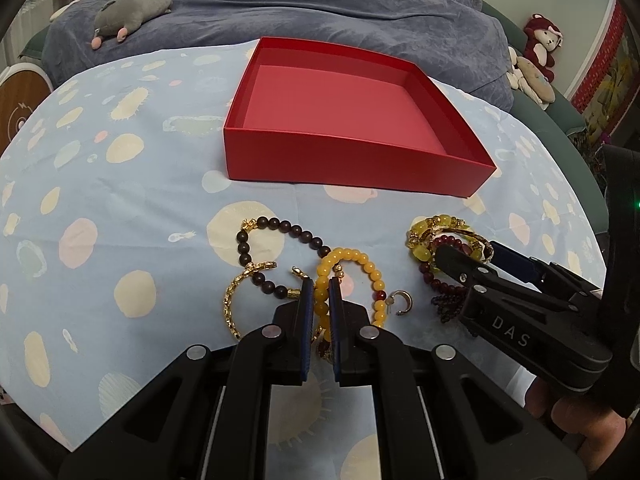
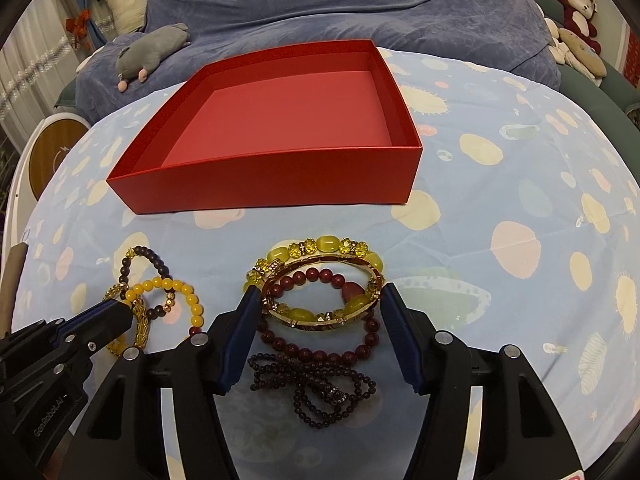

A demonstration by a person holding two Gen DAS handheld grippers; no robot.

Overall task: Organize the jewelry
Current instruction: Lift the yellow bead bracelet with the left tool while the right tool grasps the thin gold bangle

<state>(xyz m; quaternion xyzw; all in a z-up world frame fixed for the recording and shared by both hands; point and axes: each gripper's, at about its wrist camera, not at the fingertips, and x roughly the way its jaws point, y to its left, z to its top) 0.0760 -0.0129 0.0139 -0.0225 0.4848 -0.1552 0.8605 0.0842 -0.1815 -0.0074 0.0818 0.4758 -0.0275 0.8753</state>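
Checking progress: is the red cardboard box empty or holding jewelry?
Empty: the red cardboard box shows only bare floor in both views.

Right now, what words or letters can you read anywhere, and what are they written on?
"DAS": white letters on the black body of the right gripper, seen from the left wrist camera.
"GenRobot.AI": small pale print on the black body of the left gripper, seen from the right wrist camera.
The red box and the bracelets carry no writing.
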